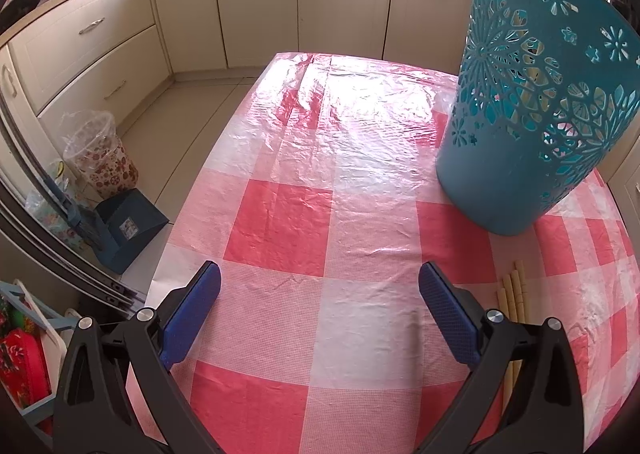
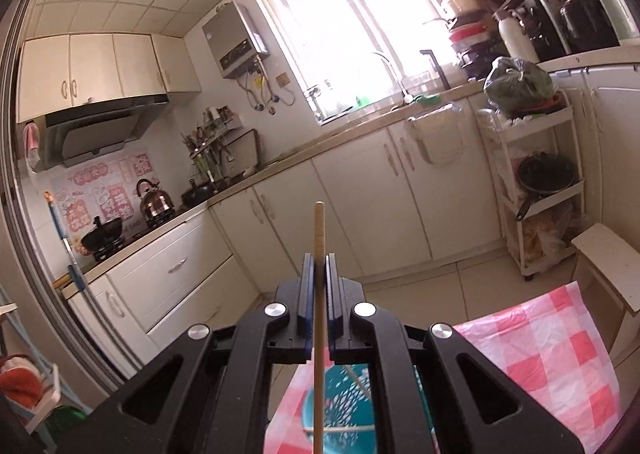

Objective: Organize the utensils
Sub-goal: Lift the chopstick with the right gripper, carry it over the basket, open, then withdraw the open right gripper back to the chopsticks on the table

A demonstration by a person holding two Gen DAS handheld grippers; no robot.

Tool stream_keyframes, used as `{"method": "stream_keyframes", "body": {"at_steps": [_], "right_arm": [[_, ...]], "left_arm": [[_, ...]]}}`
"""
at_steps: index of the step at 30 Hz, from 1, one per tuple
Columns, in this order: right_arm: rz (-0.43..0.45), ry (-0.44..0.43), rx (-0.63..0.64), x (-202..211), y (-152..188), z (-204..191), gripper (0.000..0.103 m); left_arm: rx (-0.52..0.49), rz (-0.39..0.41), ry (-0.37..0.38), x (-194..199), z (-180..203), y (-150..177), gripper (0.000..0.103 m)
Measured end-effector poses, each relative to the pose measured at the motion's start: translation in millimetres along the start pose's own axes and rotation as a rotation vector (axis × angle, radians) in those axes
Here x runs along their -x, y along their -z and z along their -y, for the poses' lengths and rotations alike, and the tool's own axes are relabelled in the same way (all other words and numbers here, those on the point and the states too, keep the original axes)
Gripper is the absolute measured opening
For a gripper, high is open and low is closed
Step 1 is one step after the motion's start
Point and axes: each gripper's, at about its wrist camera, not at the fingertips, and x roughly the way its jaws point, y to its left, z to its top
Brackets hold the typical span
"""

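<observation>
The step in hand looks like carrying one chopstick (image 2: 319, 238) to the teal basket (image 1: 532, 126), the perforated holder that stands on the checked tablecloth (image 1: 280, 214). The right gripper (image 2: 319, 266) is clenched on this chopstick: the two blue pads press it from both sides, one end sticks out beyond the fingertips toward the kitchen cupboards, and the other end runs back under the gripper body. In the right wrist view the basket shows directly below the gripper, so the chopstick is held above the basket, pointing nearly level and not yet inside it.

The next move, as I judge it, calls for tipping the chopstick so that one end points down into the mouth of the basket, and releasing only when it is well inside the rim. A thin stick can swing in the pads or catch on the rim, so the alignment matters.

Inside the basket, seen from above, a few pale sticks already lie against the wall; I cannot count them surely. More chopsticks (image 1: 514, 290) lie on the tablecloth just beside the basket, on its near side, partly hidden behind a finger of the left gripper (image 1: 320, 318). This left gripper is released, with jaws wide apart and nothing between them, and it hangs over the tablecloth near the basket.
</observation>
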Motion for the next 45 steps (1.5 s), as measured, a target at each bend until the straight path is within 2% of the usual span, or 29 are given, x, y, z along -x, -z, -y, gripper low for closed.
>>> {"method": "stream_keyframes", "body": {"at_steps": [4, 7, 18, 24, 28, 30, 33, 35, 37, 39, 45], "right_arm": [[0.047, 0.092, 0.032, -22, 9, 2, 0.006], [0.051, 0.136, 0.061, -34, 19, 4, 0.006], [-0.030, 0.159, 0.198, -37, 67, -2, 0.006], [-0.039, 0.157, 0.221, -19, 68, 0, 0.009], [-0.016, 0.159, 0.210, 6, 62, 6, 0.014], [0.003, 0.161, 0.205, 24, 59, 9, 0.018], [0.022, 0.168, 0.203, 53, 61, 11, 0.029], [0.009, 0.176, 0.205, 68, 68, 14, 0.031], [-0.028, 0.191, 0.208, 81, 81, 18, 0.033], [-0.108, 0.200, 0.199, 87, 101, 24, 0.037], [-0.510, 0.196, 0.203, 57, 180, 43, 0.036]], "left_arm": [[-0.002, -0.002, 0.004, -2, 0, 0, 0.095], [-0.005, -0.004, 0.005, -2, 1, 0, 0.095], [-0.007, -0.011, 0.004, -3, 3, 0, 0.095], [-0.006, -0.015, 0.000, -4, 2, -1, 0.095], [-0.002, -0.018, -0.002, -6, 1, -1, 0.095], [-0.002, -0.018, -0.003, -6, 1, -1, 0.095], [-0.002, -0.018, -0.003, -6, 1, -1, 0.095], [-0.002, -0.018, -0.003, -6, 1, -1, 0.095], [-0.001, -0.018, -0.003, -6, 1, -1, 0.095], [-0.001, -0.018, -0.003, -6, 1, -1, 0.095], [0.013, -0.013, -0.001, -4, -3, 1, 0.095]]}}
